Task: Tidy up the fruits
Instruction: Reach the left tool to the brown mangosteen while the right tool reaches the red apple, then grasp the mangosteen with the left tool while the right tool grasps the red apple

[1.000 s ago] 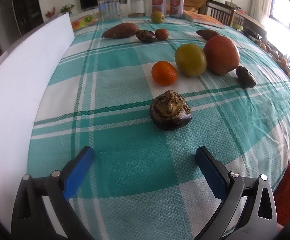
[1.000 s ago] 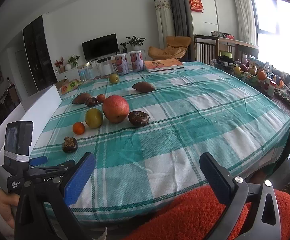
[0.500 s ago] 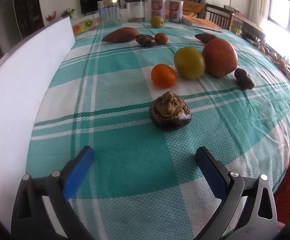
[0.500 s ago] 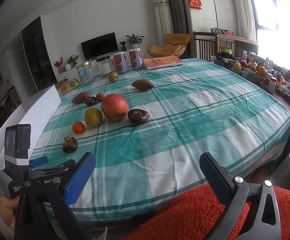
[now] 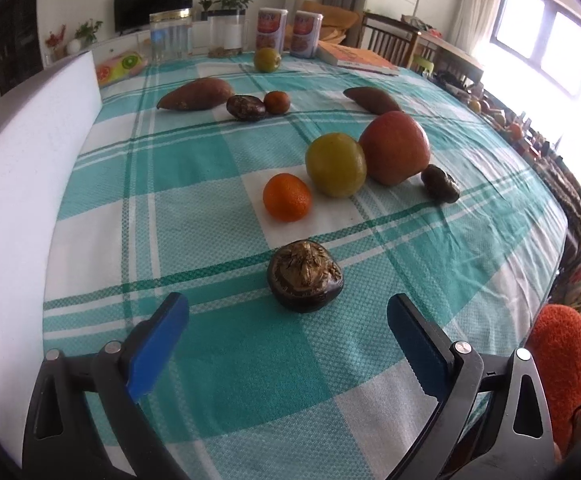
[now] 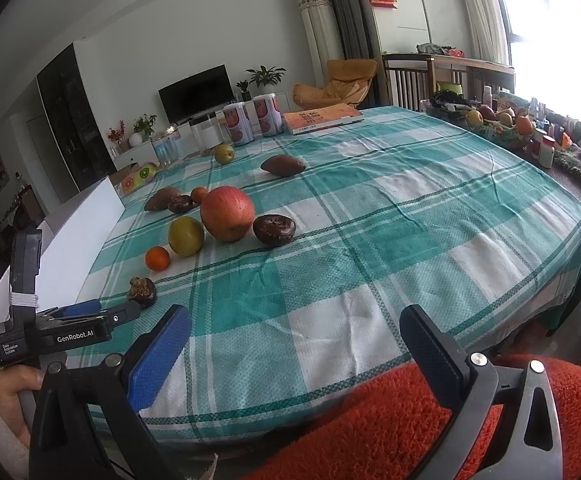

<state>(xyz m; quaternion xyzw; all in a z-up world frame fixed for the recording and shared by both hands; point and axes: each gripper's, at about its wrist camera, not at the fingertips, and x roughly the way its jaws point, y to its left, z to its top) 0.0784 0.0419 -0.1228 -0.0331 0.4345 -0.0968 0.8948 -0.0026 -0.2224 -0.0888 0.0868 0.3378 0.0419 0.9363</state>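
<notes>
Dark, dried-calyx round mangosteen (image 5: 305, 282) now sits nearer our spread, empty left tongs (image 5: 288, 322) at lower centre, probably the first pick; right tongs (image 6: 294, 350) gape idle.

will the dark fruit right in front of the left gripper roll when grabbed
Probably not: the dark fruit sits squat on the tablecloth, dried calyx up. Its rind looks hard, likely gripping firmly. The left gripper looks wide enough.

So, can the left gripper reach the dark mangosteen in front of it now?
Probably yes. The left gripper is open, the mangosteen sits just ahead between its fingers' line, and only bare tablecloth lies between them.
</notes>
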